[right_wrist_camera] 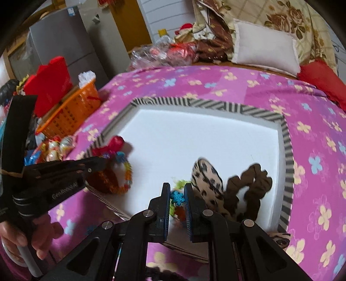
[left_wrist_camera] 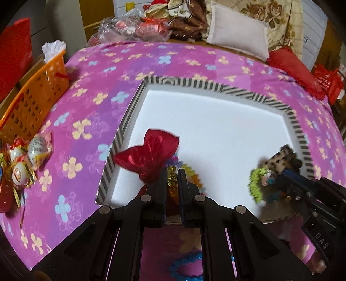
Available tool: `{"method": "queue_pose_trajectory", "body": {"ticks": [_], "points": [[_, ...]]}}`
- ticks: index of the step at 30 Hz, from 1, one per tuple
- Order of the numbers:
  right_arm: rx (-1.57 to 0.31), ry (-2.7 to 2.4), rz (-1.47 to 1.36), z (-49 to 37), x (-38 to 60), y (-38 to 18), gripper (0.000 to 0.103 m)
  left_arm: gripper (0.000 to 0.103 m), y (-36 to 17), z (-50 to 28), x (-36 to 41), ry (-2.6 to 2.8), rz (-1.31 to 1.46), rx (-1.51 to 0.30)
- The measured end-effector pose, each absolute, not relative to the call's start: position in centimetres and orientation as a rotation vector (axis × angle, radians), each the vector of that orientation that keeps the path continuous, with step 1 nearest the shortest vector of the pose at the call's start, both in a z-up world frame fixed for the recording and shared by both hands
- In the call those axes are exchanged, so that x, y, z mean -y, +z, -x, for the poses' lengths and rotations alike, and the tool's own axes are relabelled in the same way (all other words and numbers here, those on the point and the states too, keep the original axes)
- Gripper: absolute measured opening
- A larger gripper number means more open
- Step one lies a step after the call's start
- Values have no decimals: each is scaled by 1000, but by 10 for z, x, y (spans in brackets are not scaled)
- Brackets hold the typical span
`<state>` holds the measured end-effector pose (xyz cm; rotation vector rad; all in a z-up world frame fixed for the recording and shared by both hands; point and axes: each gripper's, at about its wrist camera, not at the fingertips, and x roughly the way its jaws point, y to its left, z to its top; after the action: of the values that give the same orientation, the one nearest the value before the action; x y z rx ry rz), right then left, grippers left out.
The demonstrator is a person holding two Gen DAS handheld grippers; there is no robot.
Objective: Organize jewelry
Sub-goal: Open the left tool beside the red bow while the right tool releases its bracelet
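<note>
Bed: pink-purple cover (left_wrist_camera: 90,121) printed with yellow and blue flowers; it carries everything, with the room's clutter behind it.
Far left: orange basket (left_wrist_camera: 32,101) at the bed's left edge, white plastic sticking out of its top; wrapped round sweets (left_wrist_camera: 26,160) lie just in front of it.
Background: red bag (right_wrist_camera: 52,84) and a grey cabinet (right_wrist_camera: 64,41) on the left, crinkled clear packets (left_wrist_camera: 134,28) at the head of the bed, then a white pillow (left_wrist_camera: 237,32), a floral quilt (right_wrist_camera: 287,19) and a red cushion (left_wrist_camera: 294,64).
Tray: shallow box (left_wrist_camera: 216,86) with a black-and-white striped rim and a white floor, set in the middle of the bed.
Tray, left side: red satin pouch (left_wrist_camera: 151,155) lying over the left rim, a multicoloured bead bracelet (right_wrist_camera: 123,170) touching it.
Left hand-held gripper (left_wrist_camera: 172,179): reaches in low from the near edge, level, jaws nearly together and clamped on gold and orange beads of that bracelet; the person's bare hand (right_wrist_camera: 32,235) grips its handle.
Tray, right side: green and blue bead piece (right_wrist_camera: 177,194) with a blue snowflake charm, then a leopard-print scrunchie (right_wrist_camera: 207,181), then a brown scrunchie (right_wrist_camera: 248,188) touching it.
Right hand-held gripper (right_wrist_camera: 177,194): comes over the near edge, jaws narrowed on either side of the snowflake beads; motion blur hides whether they actually pinch.
</note>
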<state>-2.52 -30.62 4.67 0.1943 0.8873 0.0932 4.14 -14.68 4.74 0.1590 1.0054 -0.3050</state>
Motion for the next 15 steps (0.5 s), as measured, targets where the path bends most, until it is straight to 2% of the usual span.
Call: {"method": "queue_pose_trajectory", "body": {"ticks": [7, 8, 9, 11, 12, 14, 15], "points": [[-917, 65, -171, 29, 304, 36, 12, 8, 35, -39, 149, -257, -214, -987], [-919, 63, -170, 30, 304, 36, 15, 8, 35, -38, 150, -253, -220, -981], [-919, 59, -170, 32, 304, 36, 28, 8, 36, -36, 150, -249, -230, -970], [-906, 48, -175, 37, 303, 39, 48, 9, 39, -33, 149, -246, -233, -955], [-892, 47, -179, 40, 303, 41, 48, 10, 40, -32, 149, -247, -231, -953], [-891, 49, -176, 43, 302, 43, 48, 18, 42, -30, 147, -254, -215, -955], [-889, 49, -175, 45, 301, 45, 48, 29, 44, -29, 145, -257, -205, -956]]}}
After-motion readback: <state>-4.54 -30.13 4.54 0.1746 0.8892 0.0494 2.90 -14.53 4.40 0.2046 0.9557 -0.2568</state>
